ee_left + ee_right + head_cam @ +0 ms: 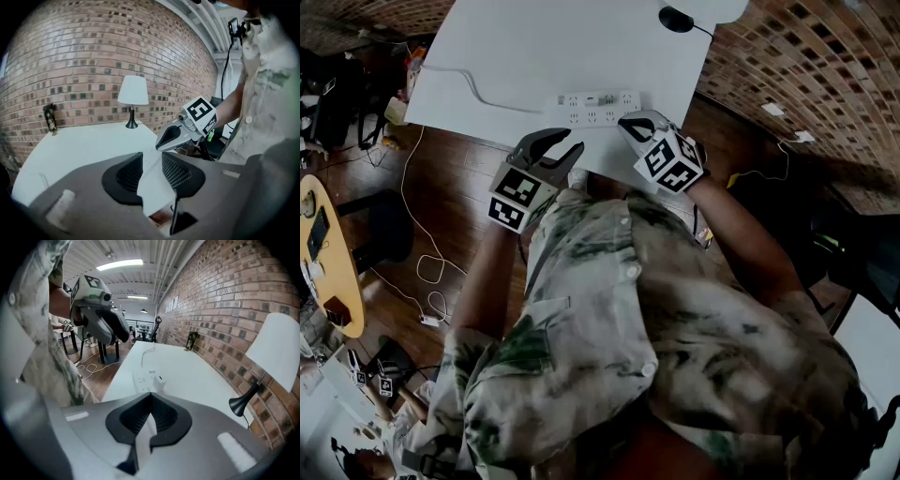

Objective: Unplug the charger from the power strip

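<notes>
A white power strip (591, 107) lies near the front edge of the white table (516, 56), with a small white charger (602, 98) plugged into it. In the right gripper view the power strip (142, 379) and the charger (159, 380) sit just beyond my right gripper (150, 396), whose jaws are shut with nothing between them. From above, my right gripper (624, 123) hovers at the strip's right end. My left gripper (573, 142) stands open just in front of the strip, off the table edge. My left gripper (152, 157) shows only bare table in its gap.
The strip's white cable (478, 94) runs left across the table. A lamp (132, 98) with a black base (675, 19) stands at the far right by the brick wall. A small dark bottle (49, 119) stands at the wall. Wooden floor with cables (431, 272) lies below the table edge.
</notes>
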### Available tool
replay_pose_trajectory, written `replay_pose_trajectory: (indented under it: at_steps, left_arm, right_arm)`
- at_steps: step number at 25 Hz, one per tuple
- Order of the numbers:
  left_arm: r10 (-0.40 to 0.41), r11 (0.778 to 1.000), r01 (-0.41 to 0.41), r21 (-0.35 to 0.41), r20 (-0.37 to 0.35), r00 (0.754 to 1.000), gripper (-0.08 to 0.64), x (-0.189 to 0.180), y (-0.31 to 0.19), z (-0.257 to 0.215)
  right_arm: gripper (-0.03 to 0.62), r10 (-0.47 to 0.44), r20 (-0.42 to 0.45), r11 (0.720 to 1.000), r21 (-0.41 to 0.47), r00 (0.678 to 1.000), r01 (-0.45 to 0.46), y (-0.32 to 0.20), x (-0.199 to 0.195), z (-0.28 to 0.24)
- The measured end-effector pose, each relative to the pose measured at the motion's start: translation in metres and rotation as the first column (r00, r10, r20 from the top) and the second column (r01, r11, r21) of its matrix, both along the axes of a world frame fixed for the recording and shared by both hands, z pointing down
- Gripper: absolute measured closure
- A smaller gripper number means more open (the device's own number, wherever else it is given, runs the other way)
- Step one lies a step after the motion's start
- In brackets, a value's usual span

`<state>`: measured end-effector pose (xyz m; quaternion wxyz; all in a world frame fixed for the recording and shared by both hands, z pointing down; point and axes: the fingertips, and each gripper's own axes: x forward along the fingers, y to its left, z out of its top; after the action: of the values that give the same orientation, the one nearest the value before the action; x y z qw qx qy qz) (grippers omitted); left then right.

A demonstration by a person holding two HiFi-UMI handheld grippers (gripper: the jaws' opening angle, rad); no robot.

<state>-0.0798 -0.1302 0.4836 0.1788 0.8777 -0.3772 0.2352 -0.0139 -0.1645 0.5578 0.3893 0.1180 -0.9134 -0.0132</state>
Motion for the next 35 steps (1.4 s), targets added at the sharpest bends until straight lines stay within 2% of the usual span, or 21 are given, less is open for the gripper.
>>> replay_pose_trajectory:
  at_steps: [3,6,8,12,14,16,17,18,19,24,31,32,35]
  left_arm:
    - [0.102,0.995,-0.102,-0.009,0.065,0.993,0.408,-0.013,-0.038,0.019]
    - [0.216,0.976,-0.215,-0.022,0.141,0.966,0.394,-0.017,-0.071,0.041]
    - [0.302,0.953,-0.299,-0.044,0.186,0.935,0.387,-0.016,-0.083,0.060]
    - [0.474,0.880,-0.463,-0.104,0.221,0.852,0.387,-0.001,-0.088,0.092]
    - [0.525,0.851,-0.510,-0.124,0.245,0.815,0.387,0.003,-0.088,0.106]
    - [0.549,0.835,-0.535,-0.128,0.265,0.793,0.390,0.006,-0.090,0.117]
    - [0.553,0.832,-0.539,-0.130,0.266,0.789,0.395,0.007,-0.092,0.121]
    - [0.555,0.831,-0.541,-0.130,0.264,0.789,0.447,0.008,-0.093,0.123]
    - [0.558,0.829,-0.545,-0.128,0.261,0.788,0.454,0.008,-0.094,0.124]
    - [0.585,0.810,-0.575,-0.121,0.252,0.771,0.457,0.013,-0.090,0.123]
    - [0.596,0.802,-0.581,-0.142,0.254,0.761,0.460,0.016,-0.091,0.120]
    - [0.588,0.807,-0.580,-0.114,0.248,0.770,0.459,0.017,-0.093,0.111]
    - [0.533,0.832,-0.554,0.032,0.233,0.813,0.457,0.019,-0.120,0.052]
  right_arm:
    - [0.586,0.029,-0.066,0.998,-0.045,0.997,-0.032,-0.017,-0.017,0.031]
    - [0.586,0.050,-0.097,0.996,-0.065,0.994,-0.056,-0.032,-0.031,0.050]
    - [0.586,0.081,-0.098,0.994,-0.068,0.992,-0.088,-0.039,-0.038,0.054]
    - [0.586,0.156,-0.109,0.985,-0.062,0.982,-0.164,-0.040,-0.041,0.063]
    - [0.589,0.180,-0.101,0.982,-0.043,0.978,-0.185,-0.041,-0.042,0.065]
    - [0.594,0.204,-0.105,0.977,-0.042,0.973,-0.209,-0.041,-0.041,0.066]
    - [0.595,0.211,-0.112,0.975,-0.049,0.971,-0.218,-0.041,-0.041,0.067]
    - [0.595,0.216,-0.118,0.973,-0.057,0.969,-0.223,-0.041,-0.041,0.067]
    - [0.595,0.219,-0.125,0.972,-0.064,0.968,-0.228,-0.041,-0.041,0.067]
    - [0.595,0.227,-0.186,0.965,-0.089,0.956,-0.247,-0.038,-0.038,0.068]
    - [0.597,0.222,-0.297,0.958,-0.112,0.929,-0.264,-0.038,-0.037,0.072]
    - [0.597,0.218,-0.307,0.958,-0.115,0.926,-0.264,-0.038,-0.038,0.072]
    - [0.597,0.209,-0.319,0.960,-0.114,0.924,-0.256,-0.038,-0.038,0.073]
